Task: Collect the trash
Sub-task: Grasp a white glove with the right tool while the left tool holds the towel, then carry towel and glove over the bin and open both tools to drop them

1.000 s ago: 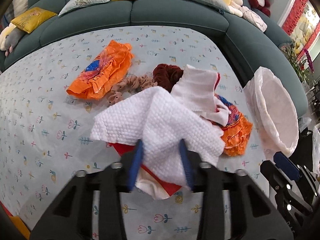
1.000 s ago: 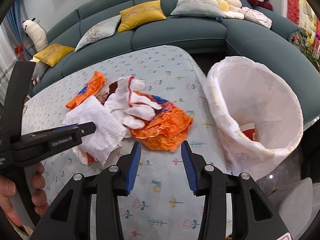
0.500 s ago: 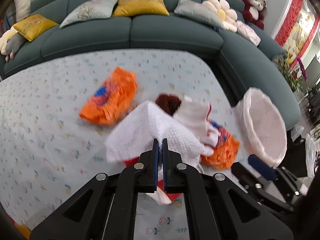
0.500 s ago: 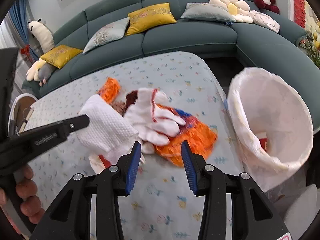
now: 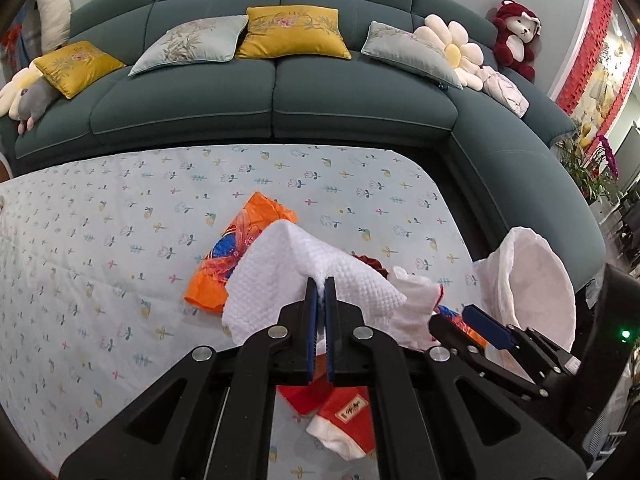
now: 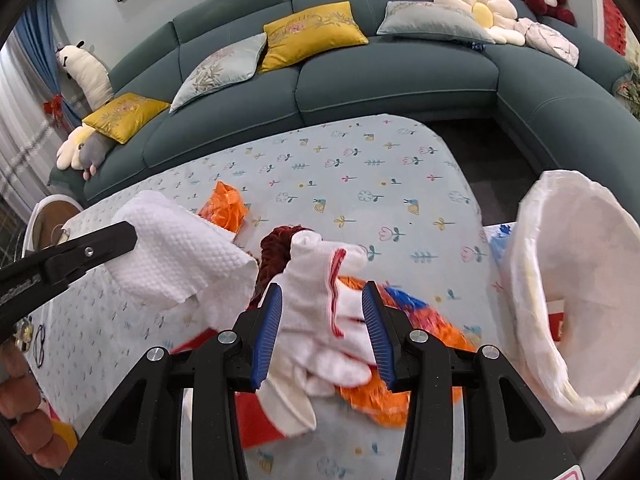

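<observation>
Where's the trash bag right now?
The white trash bag gapes open at the table's right edge in the right wrist view, just right of the orange wrapper and white glove.

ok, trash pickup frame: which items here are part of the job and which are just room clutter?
Job:
- white textured paper towel, pinched in the left gripper
- white glove, between the open right gripper jaws
- orange wrappers
- red-and-white packet
- white-lined bin

Clutter:
- sofa
- cushions
- plush toys
- glasses

Bare tablecloth left; trash heap crowds toward the bag.
</observation>
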